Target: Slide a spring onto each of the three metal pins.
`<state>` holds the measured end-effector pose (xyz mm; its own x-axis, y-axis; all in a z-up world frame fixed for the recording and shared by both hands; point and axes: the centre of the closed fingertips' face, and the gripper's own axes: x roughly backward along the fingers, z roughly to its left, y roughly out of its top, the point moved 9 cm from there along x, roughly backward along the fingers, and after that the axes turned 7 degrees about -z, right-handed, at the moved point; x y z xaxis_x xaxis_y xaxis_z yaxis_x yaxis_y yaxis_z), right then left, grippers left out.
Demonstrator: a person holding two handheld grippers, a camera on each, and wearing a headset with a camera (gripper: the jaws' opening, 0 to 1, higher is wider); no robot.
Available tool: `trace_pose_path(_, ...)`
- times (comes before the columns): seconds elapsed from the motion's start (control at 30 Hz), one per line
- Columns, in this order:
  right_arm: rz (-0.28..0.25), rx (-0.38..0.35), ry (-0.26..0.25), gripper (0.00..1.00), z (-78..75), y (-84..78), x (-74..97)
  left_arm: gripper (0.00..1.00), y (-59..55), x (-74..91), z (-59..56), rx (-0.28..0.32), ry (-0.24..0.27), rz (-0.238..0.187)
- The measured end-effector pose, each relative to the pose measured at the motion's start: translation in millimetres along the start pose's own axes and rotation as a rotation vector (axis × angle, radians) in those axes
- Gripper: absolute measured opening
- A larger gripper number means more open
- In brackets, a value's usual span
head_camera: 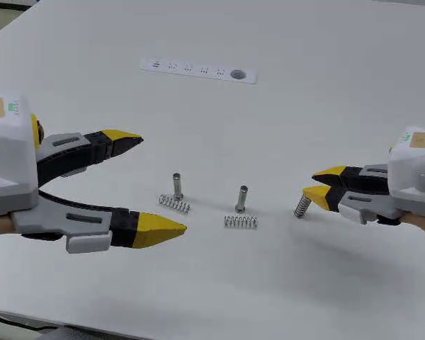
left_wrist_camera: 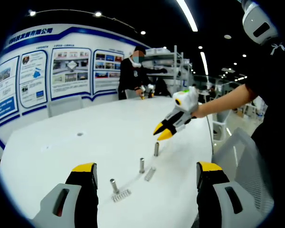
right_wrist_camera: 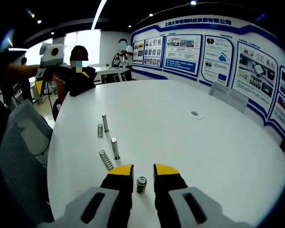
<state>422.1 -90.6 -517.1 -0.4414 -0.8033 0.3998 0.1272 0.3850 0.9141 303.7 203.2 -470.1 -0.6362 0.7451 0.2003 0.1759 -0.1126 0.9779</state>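
Left tool [head_camera: 162, 184] wide, empty. Right tool [head_camera: 308, 182] narrow about third pin [right_wrist_camera: 141, 180], spring [head_camera: 302, 207] fitted; grip undeterminable. Loose springs [head_camera: 175, 204] lie beside bare pins [head_camera: 177, 185] on tabletop [head_camera: 304, 106]. Align spring bore over pin tip; lower straight.

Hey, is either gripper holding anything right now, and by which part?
The left gripper is open and holds nothing. The right gripper has its jaws on either side of the spring-covered pin, near its top; whether they actually grip it cannot be told.
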Motion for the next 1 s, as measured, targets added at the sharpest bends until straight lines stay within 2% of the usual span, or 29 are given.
trace_pose_path(0.1,-0.029,-0.052,0.048,0.17,10.7,10.6,-1.4,0.88,-5.5,1.4,1.8,0.014,0.012,0.004)
trace_pose_path(0.27,-0.018,-0.038,0.113,0.20,31.5,12.9,-8.8,0.87,-11.6,2.6,0.7,0.026,0.013,0.016)
trace_pose_path(0.37,0.012,-0.041,0.145,0.22,41.3,5.3,-14.8,0.87,-15.9,3.4,1.4,0.031,0.014,0.026)
trace_pose_path(0.47,0.071,0.037,0.176,0.22,49.3,-6.7,-20.0,0.86,-20.7,3.7,1.9,0.043,0.016,0.032)
trace_pose_path(0.53,0.099,0.044,0.181,0.22,54.0,-16.2,-25.4,0.86,-24.6,3.2,1.8,0.052,0.019,0.038)
trace_pose_path(0.77,0.102,0.027,0.177,0.21,64.4,-31.8,-47.7,0.85,-34.1,-1.5,-1.8,0.076,0.005,0.061)
trace_pose_path(0.9,0.119,0.056,0.152,0.20,61.6,-36.2,-63.2,0.84,-36.1,-3.4,-1.6,0.078,-0.003,0.074)
trace_pose_path(1.0,0.121,0.039,0.154,0.17,57.1,-37.4,-70.5,0.84,-36.4,-4.0,-1.2,0.078,-0.006,0.077)
